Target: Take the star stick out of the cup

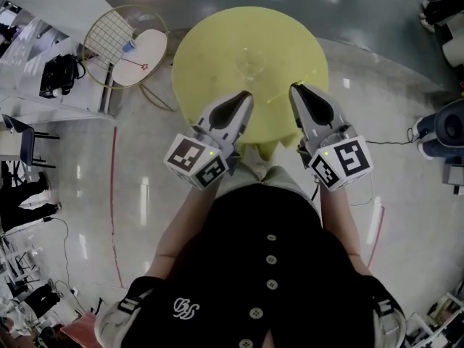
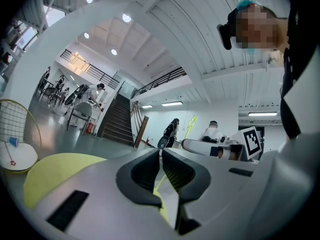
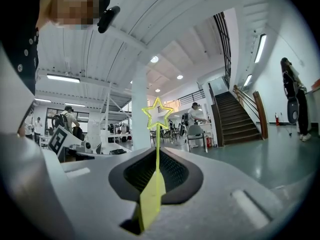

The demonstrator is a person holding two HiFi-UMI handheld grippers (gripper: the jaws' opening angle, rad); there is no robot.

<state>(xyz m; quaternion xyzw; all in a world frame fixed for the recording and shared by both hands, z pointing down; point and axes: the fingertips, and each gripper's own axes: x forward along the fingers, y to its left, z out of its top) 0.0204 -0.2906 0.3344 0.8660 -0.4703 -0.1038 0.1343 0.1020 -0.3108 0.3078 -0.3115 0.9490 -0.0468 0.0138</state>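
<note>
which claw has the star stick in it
The right claw, shut on the star stick's thin yellow stem. The left claw is closed on nothing.

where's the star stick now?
Star stick: clamped in the right gripper, star end forward; head view shows it over the yellow table, right of the glass cup.

A round yellow table (image 1: 210,56) stands on a glossy grey floor (image 1: 145,165). A clear glass cup (image 1: 250,65) sits upright on the tabletop, about midway between the left and right edges. The table's near edge is covered from view. Off the left edge, a round wire frame (image 1: 109,31) and a white disc (image 1: 145,49) rest on the floor.
</note>
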